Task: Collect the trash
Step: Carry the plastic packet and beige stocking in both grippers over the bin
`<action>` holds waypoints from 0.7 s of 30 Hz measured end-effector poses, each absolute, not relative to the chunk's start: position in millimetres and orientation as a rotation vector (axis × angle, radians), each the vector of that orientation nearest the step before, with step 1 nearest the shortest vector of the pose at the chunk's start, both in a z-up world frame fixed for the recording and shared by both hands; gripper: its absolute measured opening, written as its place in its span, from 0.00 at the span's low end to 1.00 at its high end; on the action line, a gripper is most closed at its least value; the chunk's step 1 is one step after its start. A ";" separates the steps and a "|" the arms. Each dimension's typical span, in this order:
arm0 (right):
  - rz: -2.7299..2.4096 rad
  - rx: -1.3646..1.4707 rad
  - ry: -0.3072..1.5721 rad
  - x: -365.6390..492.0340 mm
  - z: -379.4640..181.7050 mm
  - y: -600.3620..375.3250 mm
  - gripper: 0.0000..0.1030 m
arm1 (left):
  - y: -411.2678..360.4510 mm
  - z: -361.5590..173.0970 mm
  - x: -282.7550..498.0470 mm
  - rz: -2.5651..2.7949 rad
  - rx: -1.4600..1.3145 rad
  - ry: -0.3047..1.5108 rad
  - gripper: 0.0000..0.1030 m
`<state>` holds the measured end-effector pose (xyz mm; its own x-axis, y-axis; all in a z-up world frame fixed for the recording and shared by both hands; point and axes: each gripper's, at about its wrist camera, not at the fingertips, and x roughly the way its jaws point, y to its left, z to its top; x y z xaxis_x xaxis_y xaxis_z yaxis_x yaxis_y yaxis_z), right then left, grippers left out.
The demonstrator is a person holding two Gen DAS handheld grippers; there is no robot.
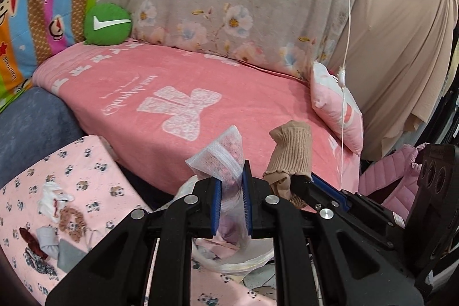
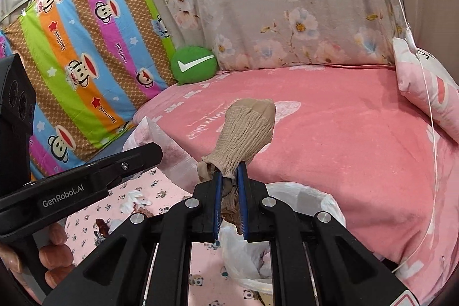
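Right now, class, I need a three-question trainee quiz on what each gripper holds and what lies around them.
1. True or false: the left gripper is shut on a clear zip bag.
2. What does the right gripper hold? A) green cushion B) beige sock C) pink pillow
3. Fill in: the white plastic bag sits below the right gripper, beside the pink ____.

Key: 1 true; 2 B, the beige sock; 3 blanket.

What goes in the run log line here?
left gripper: shut on plastic pouch | right gripper: shut on beige sock | bag: below
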<state>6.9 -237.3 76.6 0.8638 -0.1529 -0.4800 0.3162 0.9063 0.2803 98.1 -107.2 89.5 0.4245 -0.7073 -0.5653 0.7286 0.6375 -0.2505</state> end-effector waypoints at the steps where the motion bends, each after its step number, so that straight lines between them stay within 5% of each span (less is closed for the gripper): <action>1: -0.266 0.368 0.472 5.1 73.6 -246.0 0.11 | -113.3 88.3 97.2 -0.906 0.042 0.691 0.12; 18: -0.324 0.407 0.523 2.7 46.0 -287.5 0.11 | -157.9 74.6 93.9 -0.923 0.087 0.737 0.14; 21: -0.327 0.406 0.527 3.7 44.9 -286.9 0.12 | -160.0 73.0 95.4 -0.905 0.088 0.740 0.29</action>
<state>3.7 -286.9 44.9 0.8165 -0.1954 -0.5433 0.3997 0.8703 0.2878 95.4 -160.0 73.0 0.3915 -0.6824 -0.6173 0.7405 0.6319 -0.2289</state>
